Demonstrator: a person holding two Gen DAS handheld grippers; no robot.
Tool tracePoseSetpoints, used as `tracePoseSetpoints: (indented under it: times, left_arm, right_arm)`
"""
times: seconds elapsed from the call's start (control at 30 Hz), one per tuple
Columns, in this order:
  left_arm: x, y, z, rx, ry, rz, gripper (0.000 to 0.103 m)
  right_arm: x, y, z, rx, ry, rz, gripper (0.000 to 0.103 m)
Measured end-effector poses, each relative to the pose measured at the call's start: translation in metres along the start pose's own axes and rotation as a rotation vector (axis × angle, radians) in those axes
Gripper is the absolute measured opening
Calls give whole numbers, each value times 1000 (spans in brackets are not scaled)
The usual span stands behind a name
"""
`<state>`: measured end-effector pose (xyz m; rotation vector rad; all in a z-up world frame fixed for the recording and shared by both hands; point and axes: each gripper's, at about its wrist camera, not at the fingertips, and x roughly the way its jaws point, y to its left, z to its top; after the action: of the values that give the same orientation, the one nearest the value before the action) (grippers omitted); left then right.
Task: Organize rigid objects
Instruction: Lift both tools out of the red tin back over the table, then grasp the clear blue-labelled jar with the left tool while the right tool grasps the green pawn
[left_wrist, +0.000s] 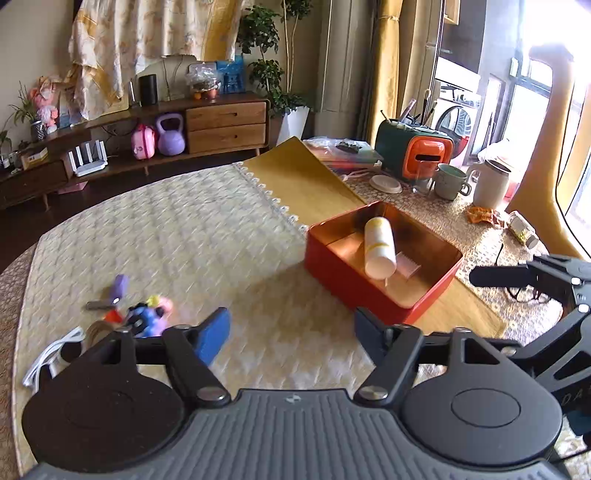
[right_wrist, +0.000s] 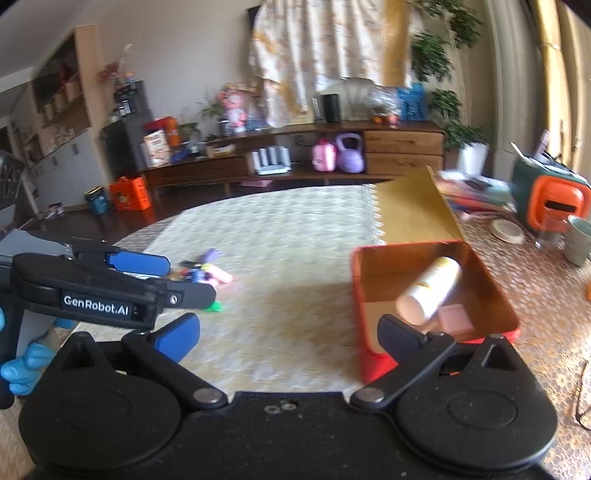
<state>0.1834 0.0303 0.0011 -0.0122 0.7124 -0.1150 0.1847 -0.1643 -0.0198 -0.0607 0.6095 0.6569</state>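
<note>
A: Grippers? 
B: Left gripper (left_wrist: 291, 325) and right gripper (right_wrist: 288, 328) both level above the table, fingers wide, empty.

A: Bottle? 
B: Bottle (left_wrist: 378, 246) lies tilted in the tin (left_wrist: 354, 284), base toward the grippers, cap away.

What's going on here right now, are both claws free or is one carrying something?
Both claws are open and empty. The left claw hangs over the tablecloth between the pile of small toys and the red tin box. The right claw hovers at the box's near edge. A white bottle and a small pink item already lie inside the box; the toys are not yet picked up.
</note>
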Motion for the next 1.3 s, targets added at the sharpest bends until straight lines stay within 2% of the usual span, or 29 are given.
tracePoseSetpoints:
  times: [0.33, 0.7, 0.9, 1.1, 1.3]
  left_arm:
    - [-32, 45, -38, -61, -12, 65, 83]
    - [-46, 102, -75, -163, -21, 192, 83]
    - [-39, 131, -94, -176, -30, 237, 84]
    - [-17, 157, -109, -253, 11, 250, 84]
    - [7, 170, -115, -274, 31, 281, 84]
  right_arm:
    - [12, 35, -7, -11, 24, 55, 103]
    - [33, 58, -13, -22, 67, 70, 103]
    - [51, 72, -14, -52, 95, 81, 103]
    - [76, 86, -9, -139, 109, 103, 103]
    - [110, 97, -6, -187, 130, 103, 102]
